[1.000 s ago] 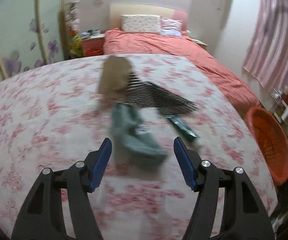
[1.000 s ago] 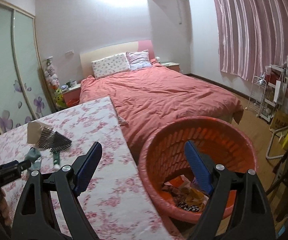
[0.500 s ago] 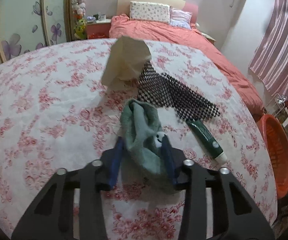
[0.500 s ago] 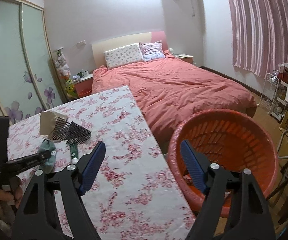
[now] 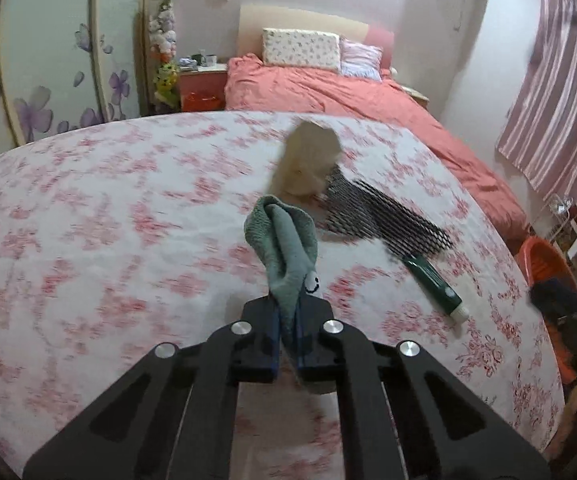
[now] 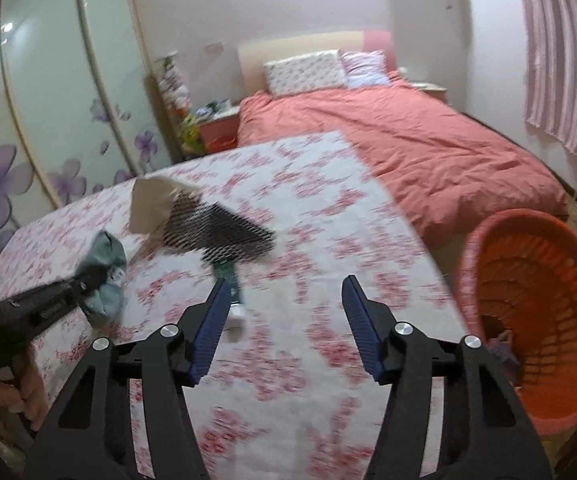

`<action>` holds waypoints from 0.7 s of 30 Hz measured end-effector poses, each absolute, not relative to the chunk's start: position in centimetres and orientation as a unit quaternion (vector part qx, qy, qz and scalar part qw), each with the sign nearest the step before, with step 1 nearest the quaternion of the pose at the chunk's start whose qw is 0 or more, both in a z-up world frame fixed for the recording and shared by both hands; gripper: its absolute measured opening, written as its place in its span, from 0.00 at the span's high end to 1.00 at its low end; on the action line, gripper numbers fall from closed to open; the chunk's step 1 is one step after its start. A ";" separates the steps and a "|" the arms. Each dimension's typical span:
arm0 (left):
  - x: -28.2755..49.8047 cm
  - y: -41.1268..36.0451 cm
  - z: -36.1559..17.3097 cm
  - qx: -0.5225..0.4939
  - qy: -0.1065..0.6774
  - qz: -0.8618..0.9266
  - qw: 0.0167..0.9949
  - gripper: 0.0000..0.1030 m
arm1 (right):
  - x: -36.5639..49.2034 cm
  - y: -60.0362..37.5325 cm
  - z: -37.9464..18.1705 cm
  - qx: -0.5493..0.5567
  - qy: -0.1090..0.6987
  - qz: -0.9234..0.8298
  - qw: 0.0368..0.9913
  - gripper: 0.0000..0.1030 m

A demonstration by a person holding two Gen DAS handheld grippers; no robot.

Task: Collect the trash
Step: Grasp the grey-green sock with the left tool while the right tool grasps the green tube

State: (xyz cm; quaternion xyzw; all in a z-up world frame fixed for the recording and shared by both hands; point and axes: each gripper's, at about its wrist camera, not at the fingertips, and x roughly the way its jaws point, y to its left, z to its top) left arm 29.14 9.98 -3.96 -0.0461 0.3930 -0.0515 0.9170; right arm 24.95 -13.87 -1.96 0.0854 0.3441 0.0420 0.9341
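My left gripper (image 5: 286,330) is clamped on the teal sock (image 5: 286,244); my right gripper (image 6: 284,320) gapes wide, holding nothing. Motion blur smears the floral surface (image 6: 328,208).

A crumpled grey-green sock (image 5: 286,248) sticks up, pinched between the left tongs (image 5: 286,344), above the floral tablecloth.

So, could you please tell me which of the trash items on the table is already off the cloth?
The grey-green sock, pinched in the left gripper. The tan paper bag, black mesh and green tube all lie on the floral tablecloth.
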 end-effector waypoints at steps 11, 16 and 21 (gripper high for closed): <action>27.9 14.1 -2.1 -0.069 0.371 -0.047 0.925 0.93 | 28.9 -9.3 -5.1 0.049 0.411 0.070 0.908 0.62; 27.8 14.8 -2.2 -0.076 0.373 -0.048 0.924 0.93 | 29.8 -8.8 -5.7 0.045 0.426 0.067 0.901 0.63; 27.7 14.9 -2.5 -0.079 0.377 -0.048 0.922 0.93 | 29.9 -8.7 -5.7 0.034 0.427 0.057 0.902 0.78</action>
